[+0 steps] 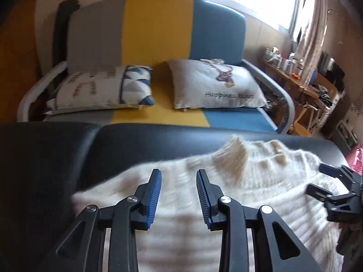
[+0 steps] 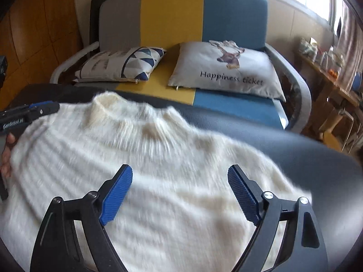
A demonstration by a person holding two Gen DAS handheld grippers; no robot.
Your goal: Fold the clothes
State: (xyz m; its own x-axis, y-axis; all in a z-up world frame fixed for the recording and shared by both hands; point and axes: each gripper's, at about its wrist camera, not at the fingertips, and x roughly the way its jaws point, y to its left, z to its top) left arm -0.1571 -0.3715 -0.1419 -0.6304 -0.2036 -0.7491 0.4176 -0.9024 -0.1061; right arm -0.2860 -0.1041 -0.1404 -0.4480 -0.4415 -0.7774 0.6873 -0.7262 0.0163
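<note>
A fluffy white knit sweater (image 1: 238, 195) lies spread on a black padded surface (image 1: 136, 142), its ribbed collar (image 1: 236, 149) standing up at the far edge. My left gripper (image 1: 178, 174) hovers over the sweater's left part, open, with a gap between its blue pads and nothing in it. In the right wrist view the sweater (image 2: 158, 154) fills the foreground. My right gripper (image 2: 180, 170) stands wide open above its middle, holding nothing. Each gripper shows in the other's view: the right gripper (image 1: 322, 179) at the sweater's right edge, the left gripper (image 2: 45, 107) at its left edge, with a hand (image 2: 8, 151) behind it.
Beyond the black surface (image 2: 295, 149) stands a grey, yellow and blue sofa (image 2: 172, 18) with two pillows (image 2: 122, 64) (image 2: 226, 68). A cluttered wooden shelf (image 2: 329, 77) runs along the right wall under a bright window.
</note>
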